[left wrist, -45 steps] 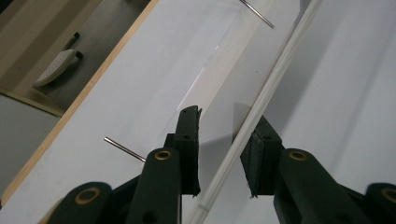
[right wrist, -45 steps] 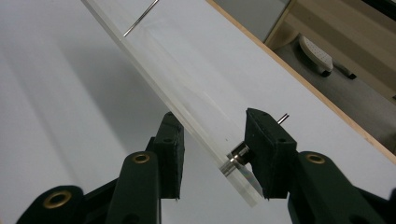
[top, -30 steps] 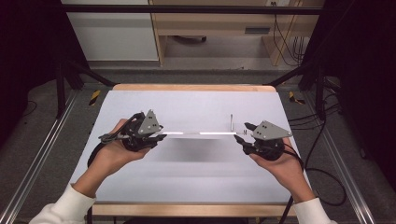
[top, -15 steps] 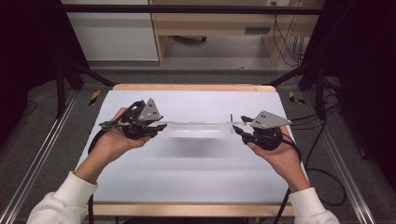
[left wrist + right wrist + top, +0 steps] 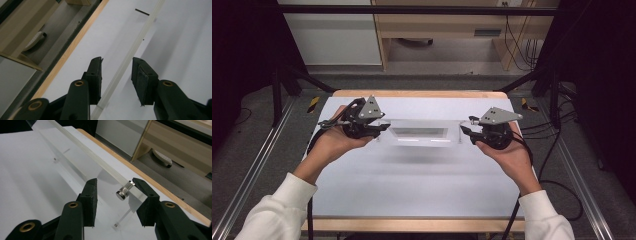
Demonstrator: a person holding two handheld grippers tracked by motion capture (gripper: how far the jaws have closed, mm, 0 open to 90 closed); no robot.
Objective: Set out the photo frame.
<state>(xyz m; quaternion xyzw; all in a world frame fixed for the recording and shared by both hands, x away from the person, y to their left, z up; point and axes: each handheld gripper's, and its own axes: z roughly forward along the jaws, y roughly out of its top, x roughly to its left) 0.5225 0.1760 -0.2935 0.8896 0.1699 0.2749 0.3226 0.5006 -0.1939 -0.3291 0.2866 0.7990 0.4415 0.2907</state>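
I see a clear plastic panel (image 5: 419,132) stretched between the two grippers, just above the centre of the high view. It sits over the far half of the white table (image 5: 412,185) and is tilted so that its long faces catch the light.

My left gripper (image 5: 384,129) is at the panel's left end, cradled in a hand that comes up from the lower left of the frame. Its fingers have just been opening. In the left gripper view (image 5: 117,62) they stand released. The panel's pale edge (image 5: 130,53) runs up between them from bottom centre towards the upper right. It lies close against the finger on the left of that frame, and a plain gap separates it from the finger on the right.

My right gripper (image 5: 464,131) is at the panel's right end, right of centre in the high view. Its fingers have been closing within the last moment. In the right gripper view (image 5: 115,182) the panel's corner lies between them, carrying a small round metal standoff (image 5: 124,191). The panel's edge (image 5: 82,150) runs away to the upper left. The corner rests against the finger on the right of that frame, but the standoff's cap stays clear of the other finger, so I read this one as not clamped either.
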